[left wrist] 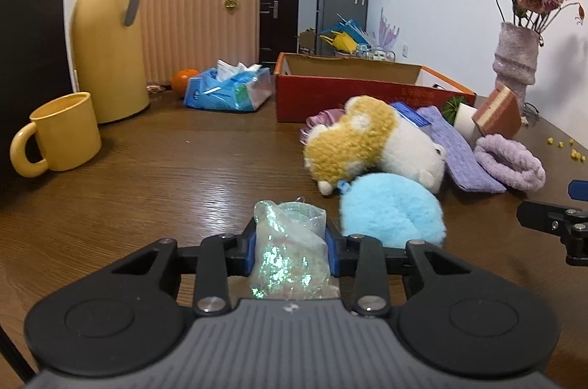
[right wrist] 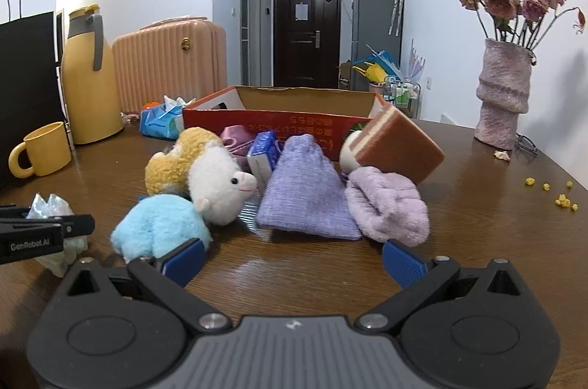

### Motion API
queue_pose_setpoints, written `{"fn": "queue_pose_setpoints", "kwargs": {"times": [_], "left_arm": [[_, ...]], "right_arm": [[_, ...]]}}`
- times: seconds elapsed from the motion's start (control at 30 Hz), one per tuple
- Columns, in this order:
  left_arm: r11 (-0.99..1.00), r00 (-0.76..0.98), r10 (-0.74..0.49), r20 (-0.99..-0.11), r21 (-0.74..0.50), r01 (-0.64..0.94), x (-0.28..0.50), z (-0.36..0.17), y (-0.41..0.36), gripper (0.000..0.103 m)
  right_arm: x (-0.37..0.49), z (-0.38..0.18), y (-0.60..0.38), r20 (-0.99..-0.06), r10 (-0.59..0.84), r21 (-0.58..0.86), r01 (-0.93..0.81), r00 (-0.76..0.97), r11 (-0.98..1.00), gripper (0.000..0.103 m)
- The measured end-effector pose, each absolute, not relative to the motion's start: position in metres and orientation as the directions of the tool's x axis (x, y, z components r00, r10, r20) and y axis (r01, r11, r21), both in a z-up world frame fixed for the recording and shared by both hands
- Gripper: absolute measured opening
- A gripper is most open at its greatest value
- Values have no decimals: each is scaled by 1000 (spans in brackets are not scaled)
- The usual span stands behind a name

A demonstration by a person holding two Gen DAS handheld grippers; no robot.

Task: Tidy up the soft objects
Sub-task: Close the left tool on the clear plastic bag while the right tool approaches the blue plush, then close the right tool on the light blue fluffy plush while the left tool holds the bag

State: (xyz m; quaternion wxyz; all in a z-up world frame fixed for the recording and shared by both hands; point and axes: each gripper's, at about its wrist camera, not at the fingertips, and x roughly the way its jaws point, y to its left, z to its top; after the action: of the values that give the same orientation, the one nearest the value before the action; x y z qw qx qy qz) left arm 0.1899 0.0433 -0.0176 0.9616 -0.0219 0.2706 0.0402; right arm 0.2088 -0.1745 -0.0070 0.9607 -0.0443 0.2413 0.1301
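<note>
Brown wood-grain counter (right wrist: 301, 282), domestic room, dark door at the far end.

Left tongs (left wrist: 290, 242): closed on one crinkled iridescent plastic bag (left wrist: 290, 253), held upright between the blue pads, low over the near edge of the counter.

Right tongs (right wrist: 294, 258): spread wide, empty, just short of the pile.

Soft objects, heaped mid-counter against the near wall of the box:
- one blue plush (right wrist: 161, 223), touching the left finger of the right tongs
- one yellow-and-white plush animal (right wrist: 205, 179)
- one purple knit pouch (right wrist: 305, 194)
- one lilac fluffy roll (right wrist: 386, 205), just beyond the right finger
- one pink satin item (right wrist: 235, 139), mostly hidden
- one brown sponge (right wrist: 400, 146), tilted against the box

Destination, by judgement: one open red box (left wrist: 349, 91), ahead and right of the held bag, long axis running across the view.

Also: one mug (left wrist: 58, 135), one flask (left wrist: 106, 36), one tissue pack (left wrist: 228, 87), one vase (right wrist: 503, 95).
</note>
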Motion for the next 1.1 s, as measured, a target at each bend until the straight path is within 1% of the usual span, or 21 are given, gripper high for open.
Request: {"fn": "queue_pose_setpoints", "kwargs": {"times": [0.37, 0.77, 1.1], "left_arm": [[989, 864, 116, -490, -25, -146, 185, -13, 76, 34], [983, 866, 142, -480, -35, -181, 183, -13, 97, 35], [980, 862, 150, -484, -45, -195, 182, -14, 103, 35]], "right_arm": [[222, -9, -132, -507, 277, -22, -334, 816, 942, 103], [238, -12, -85, -548, 335, 0, -401, 766, 916, 103], [260, -25, -64, -619, 324, 53, -373, 716, 926, 103]]}}
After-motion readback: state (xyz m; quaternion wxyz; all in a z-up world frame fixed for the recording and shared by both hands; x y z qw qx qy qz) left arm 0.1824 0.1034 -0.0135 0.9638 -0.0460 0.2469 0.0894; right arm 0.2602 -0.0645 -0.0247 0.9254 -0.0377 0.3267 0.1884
